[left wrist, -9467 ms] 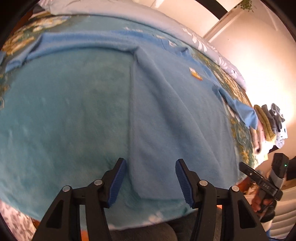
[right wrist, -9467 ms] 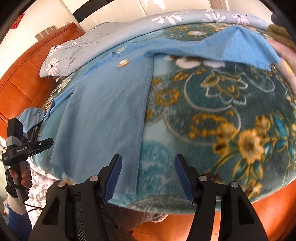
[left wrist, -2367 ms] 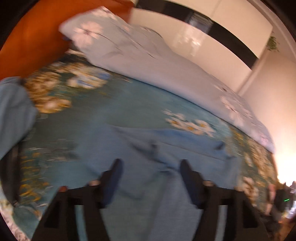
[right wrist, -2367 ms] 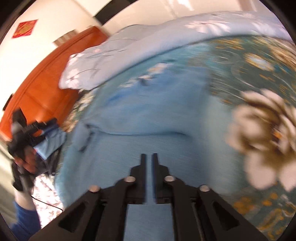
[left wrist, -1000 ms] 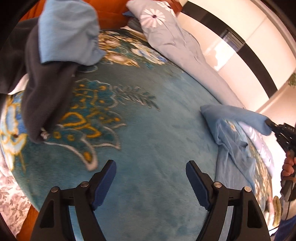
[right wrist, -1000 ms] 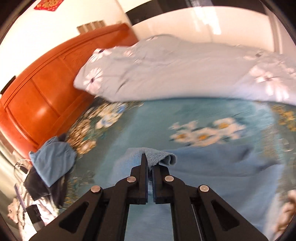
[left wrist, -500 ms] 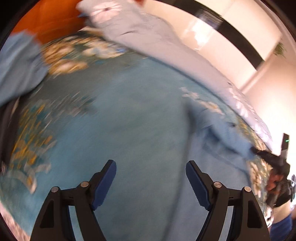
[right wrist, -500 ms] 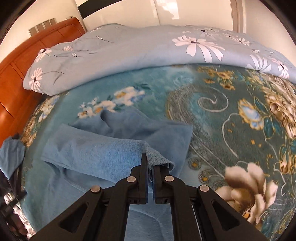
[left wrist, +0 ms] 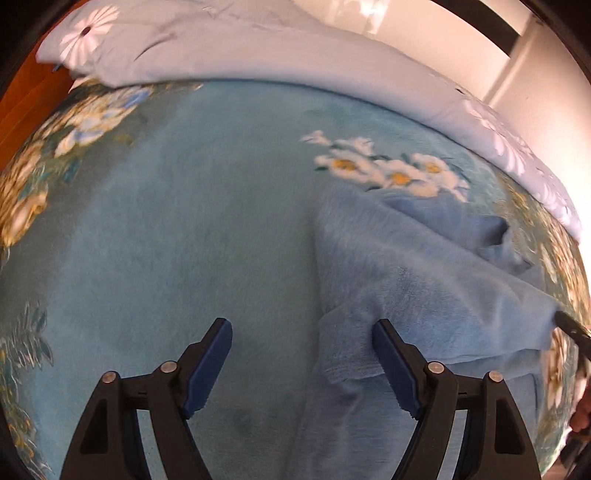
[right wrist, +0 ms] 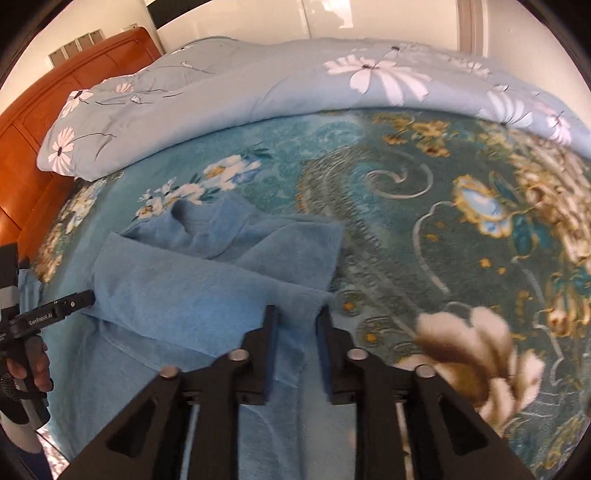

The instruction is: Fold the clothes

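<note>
My right gripper (right wrist: pixel 295 317) points down at the bed with its jaws opening; the corner of the blue garment (right wrist: pixel 207 291) lies between them, and the pads no longer press on it. My left gripper (left wrist: pixel 301 349) stands wide apart and holds nothing; its left pad is over bare blanket, its right pad over the garment's near edge.

From the right wrist view, the garment spreads from 6 o'clock out to 10 o'clock. A top layer is folded over toward me, and behind it, toward 11 o'clock, the cloth bunches in rumpled folds. The fabric is a soft, slightly fuzzy mid-blue. In that same view the tip of my left gripper reaches the garment's left edge at 9 o'clock, with my hand (right wrist: pixel 29 365) on its handle lower down.

Under the garment lies a teal blanket (right wrist: pixel 424 229) with gold and white flowers, covering the bed. At 12 o'clock a pale blue quilt (right wrist: pixel 295 85) with white daisies is heaped along the far side. An orange-brown wooden headboard (right wrist: pixel 33 122) rises at 10 o'clock, and a white wall (right wrist: pixel 258 18) closes the room behind it.
</note>
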A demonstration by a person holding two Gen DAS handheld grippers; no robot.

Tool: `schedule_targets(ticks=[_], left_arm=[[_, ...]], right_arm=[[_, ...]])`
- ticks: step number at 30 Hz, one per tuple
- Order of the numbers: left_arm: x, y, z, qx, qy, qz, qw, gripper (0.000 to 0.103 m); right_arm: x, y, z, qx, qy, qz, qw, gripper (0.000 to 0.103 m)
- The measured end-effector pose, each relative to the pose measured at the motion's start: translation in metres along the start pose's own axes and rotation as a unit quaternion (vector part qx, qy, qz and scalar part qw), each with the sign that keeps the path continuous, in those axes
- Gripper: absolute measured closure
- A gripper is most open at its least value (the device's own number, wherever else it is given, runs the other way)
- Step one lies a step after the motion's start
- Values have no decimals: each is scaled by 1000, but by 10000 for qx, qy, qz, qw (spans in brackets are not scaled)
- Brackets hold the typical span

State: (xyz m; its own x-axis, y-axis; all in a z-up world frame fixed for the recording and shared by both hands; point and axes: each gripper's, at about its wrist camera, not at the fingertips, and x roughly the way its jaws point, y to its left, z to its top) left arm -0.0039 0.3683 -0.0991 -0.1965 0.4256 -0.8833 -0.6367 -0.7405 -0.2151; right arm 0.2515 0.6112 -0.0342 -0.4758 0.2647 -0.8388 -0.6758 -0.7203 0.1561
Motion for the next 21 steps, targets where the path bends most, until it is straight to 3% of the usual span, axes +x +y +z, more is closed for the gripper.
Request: schedule_targets(ticks=[2, 6, 12, 15, 19, 21], left_arm=[[-1, 11, -1, -220, 15, -190, 9996, 21], [-2, 10, -1, -124, -11, -114, 9999, 21], [-7, 11, -1, -32, -12, -85, 10000, 19], [-35, 19, -13, -202, -32, -621, 9979, 21], [-81, 38, -47, -356, -238, -1677, 9849, 20], [-87, 49, -76, -358, -103, -1842, 9822, 20]], right_arm=[[-11, 3, 1, -61, -223, 59, 9997, 76], [-20, 19, 2, -221, -448, 510, 9975, 74], [29, 37, -11, -448, 382, 483, 9971, 74], [17, 31, -15, -313, 272, 635, 9971, 74], [-26, 31, -33, -536, -30, 748, 9958, 74], [-41, 26, -55, -460, 54, 950, 9944, 72]])
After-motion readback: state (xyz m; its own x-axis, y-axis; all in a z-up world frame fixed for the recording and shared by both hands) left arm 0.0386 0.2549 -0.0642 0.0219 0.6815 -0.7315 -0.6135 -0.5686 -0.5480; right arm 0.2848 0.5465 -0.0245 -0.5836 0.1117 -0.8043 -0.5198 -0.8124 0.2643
